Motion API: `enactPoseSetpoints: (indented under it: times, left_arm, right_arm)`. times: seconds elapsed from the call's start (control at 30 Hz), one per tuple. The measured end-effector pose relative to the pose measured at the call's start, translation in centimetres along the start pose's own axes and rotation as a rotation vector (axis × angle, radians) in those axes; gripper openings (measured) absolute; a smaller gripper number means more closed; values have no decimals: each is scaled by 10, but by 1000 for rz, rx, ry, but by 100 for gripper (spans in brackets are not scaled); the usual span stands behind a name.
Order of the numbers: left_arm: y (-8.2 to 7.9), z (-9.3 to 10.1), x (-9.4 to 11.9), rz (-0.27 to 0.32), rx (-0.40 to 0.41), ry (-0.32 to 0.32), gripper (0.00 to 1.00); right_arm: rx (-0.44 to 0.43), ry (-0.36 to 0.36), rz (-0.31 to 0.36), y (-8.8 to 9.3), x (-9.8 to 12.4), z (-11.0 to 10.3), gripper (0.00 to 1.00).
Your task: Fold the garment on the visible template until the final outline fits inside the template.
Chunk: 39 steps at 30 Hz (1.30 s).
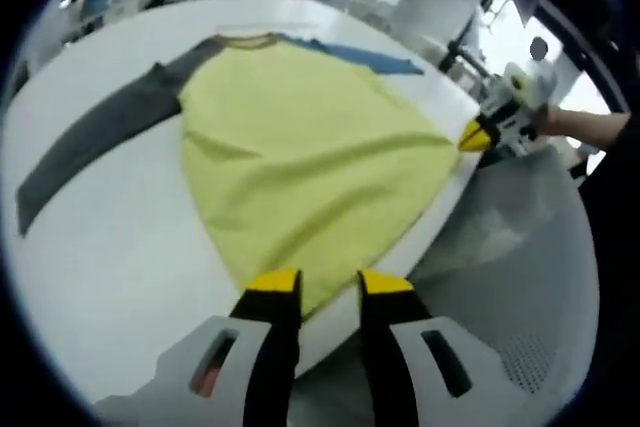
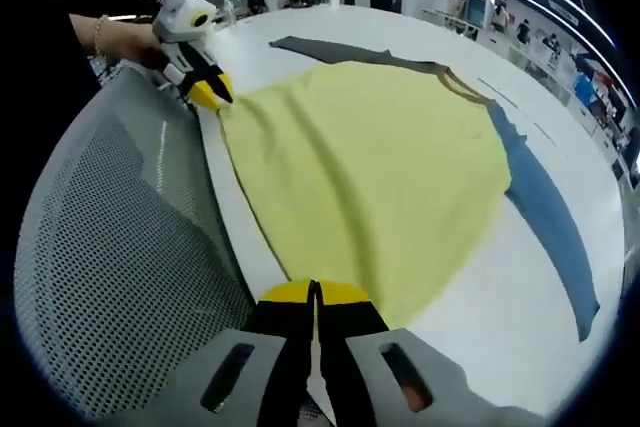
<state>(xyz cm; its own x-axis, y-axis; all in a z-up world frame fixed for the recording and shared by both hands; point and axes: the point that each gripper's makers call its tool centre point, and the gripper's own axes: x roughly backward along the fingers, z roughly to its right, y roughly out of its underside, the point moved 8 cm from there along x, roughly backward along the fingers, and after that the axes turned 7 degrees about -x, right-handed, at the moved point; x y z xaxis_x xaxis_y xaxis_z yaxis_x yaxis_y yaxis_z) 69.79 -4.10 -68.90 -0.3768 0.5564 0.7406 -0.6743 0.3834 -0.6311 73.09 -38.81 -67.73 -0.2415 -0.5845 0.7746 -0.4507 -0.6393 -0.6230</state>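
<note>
Big white table (image 1: 110, 247) first, with the garment (image 1: 300, 147) spread flat across it: yellow body, one grey sleeve (image 1: 95, 142) and one blue sleeve (image 2: 550, 217) stretched out to either side, hem lying along the near table edge. Can't pick out any template outline from here, so worth checking for it before committing to a fold line.

Left gripper (image 1: 328, 285) sits at one hem corner with jaws parted, nothing pinched yet by the look of it. Right gripper (image 2: 315, 292) at the other hem corner, jaws pressed together; looks clamped on the hem, though hard to be certain.

Probably best to get both corners pinched evenly, lift together, and carry the hem toward the collar (image 1: 248, 42) without dragging. Keeping tension level should avoid wrinkles. Mesh chair (image 2: 120, 247) right below, so watch for snagging.
</note>
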Motion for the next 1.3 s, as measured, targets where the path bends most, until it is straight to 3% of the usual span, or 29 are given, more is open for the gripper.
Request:
enactPoseSetpoints:
  times: [0.17,0.3,0.4,0.53,0.7,0.83,0.97,1.07,1.3]
  left_arm:
    - [-14,-1,16,40,-12,-18,25]
    - [-26,-2,31,80,-6,-32,32]
    - [-33,-4,42,125,32,-49,44]
    - [-37,-3,55,141,38,-80,59]
    - [-41,0,75,173,52,-105,72]
    - [-45,-11,95,219,61,-148,83]
    - [-50,-14,117,247,77,-174,88]
    - [-53,-17,136,305,82,-200,92]
    - [-49,-17,160,302,80,-201,95]
  right_arm:
    - [-22,36,64,-16,15,3,11]
    - [-47,79,107,-27,28,5,23]
    - [-49,100,121,-32,37,6,33]
    - [-87,142,133,-36,50,8,45]
    - [-147,180,174,-42,69,6,60]
    - [-207,206,198,-45,86,4,71]
    - [-205,217,185,-46,98,-4,84]
    - [-209,224,183,-45,109,-10,88]
    - [-247,278,175,-34,129,-17,100]
